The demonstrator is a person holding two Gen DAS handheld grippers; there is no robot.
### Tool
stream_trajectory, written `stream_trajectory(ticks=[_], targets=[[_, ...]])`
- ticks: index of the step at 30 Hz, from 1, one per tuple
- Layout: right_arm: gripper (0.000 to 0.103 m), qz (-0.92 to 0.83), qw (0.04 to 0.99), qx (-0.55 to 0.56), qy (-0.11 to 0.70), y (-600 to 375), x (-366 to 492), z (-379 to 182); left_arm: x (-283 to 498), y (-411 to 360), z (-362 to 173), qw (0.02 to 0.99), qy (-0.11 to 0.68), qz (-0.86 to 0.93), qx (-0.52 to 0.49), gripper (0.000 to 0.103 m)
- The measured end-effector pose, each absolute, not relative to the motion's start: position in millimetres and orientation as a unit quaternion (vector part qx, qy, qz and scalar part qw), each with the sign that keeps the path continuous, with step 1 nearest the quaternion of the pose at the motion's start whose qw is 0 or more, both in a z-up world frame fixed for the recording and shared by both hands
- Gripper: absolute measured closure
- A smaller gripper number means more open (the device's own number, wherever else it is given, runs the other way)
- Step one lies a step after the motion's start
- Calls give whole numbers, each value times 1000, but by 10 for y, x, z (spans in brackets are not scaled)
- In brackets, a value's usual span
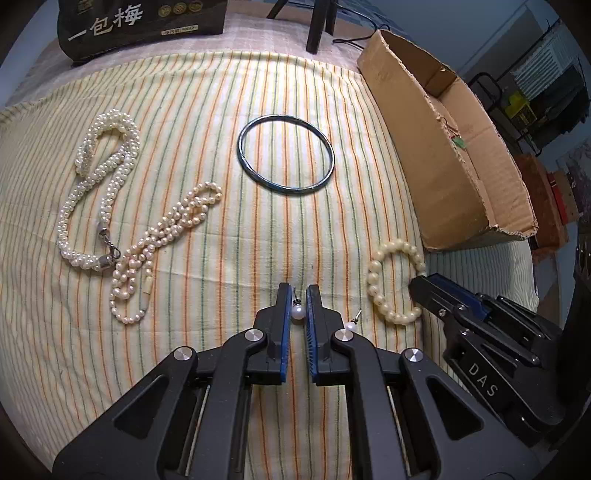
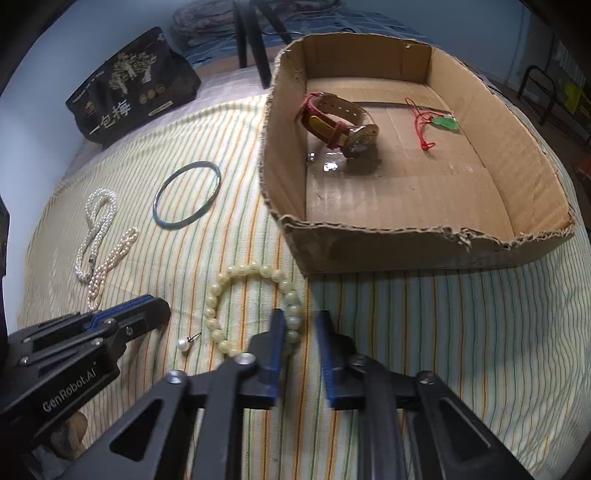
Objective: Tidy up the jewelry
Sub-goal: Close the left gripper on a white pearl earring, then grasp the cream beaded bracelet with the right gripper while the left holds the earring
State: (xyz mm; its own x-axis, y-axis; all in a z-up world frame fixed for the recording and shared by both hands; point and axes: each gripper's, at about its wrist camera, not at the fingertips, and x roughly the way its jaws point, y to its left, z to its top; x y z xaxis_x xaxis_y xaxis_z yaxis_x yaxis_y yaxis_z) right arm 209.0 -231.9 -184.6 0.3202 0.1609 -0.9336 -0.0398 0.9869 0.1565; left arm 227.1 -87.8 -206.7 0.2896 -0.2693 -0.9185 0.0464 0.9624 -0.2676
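Note:
My left gripper (image 1: 297, 291) is low over the striped cloth with its jaws narrowly apart around a pearl stud earring (image 1: 297, 312); the pearl sits between the blue pads without clear contact. A second pearl stud (image 1: 351, 325) lies just right of it, also in the right wrist view (image 2: 183, 344). My right gripper (image 2: 300, 317) is open, its left finger beside a cream bead bracelet (image 2: 255, 306) lying on the cloth. The cardboard box (image 2: 424, 243) holds a red-strapped watch (image 2: 340, 123) and a green pendant on red cord (image 2: 443, 123).
Two pearl necklaces (image 1: 99, 184) (image 1: 162, 243) lie at the left of the cloth. A dark bangle (image 1: 286, 153) lies mid-cloth. A black snack bag (image 1: 140, 26) and dark stand legs (image 1: 319, 22) are at the far edge.

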Motion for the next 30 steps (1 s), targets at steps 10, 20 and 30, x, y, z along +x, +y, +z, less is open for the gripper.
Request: stream_trajectory(ticks=[10, 20, 30], targets=[[98, 88, 820, 63, 563, -2389, 2020, -1691, 2247, -607, -1892, 809, 571, -83, -116, 97], [98, 123, 842, 71, 520, -2339, 1862, -1233, 2106, -427, -1610, 821, 546, -90, -141, 97], [98, 126, 872, 98, 463, -2593, 1811, -666, 2066, -505, -1177, 841, 506, -115, -154, 97]])
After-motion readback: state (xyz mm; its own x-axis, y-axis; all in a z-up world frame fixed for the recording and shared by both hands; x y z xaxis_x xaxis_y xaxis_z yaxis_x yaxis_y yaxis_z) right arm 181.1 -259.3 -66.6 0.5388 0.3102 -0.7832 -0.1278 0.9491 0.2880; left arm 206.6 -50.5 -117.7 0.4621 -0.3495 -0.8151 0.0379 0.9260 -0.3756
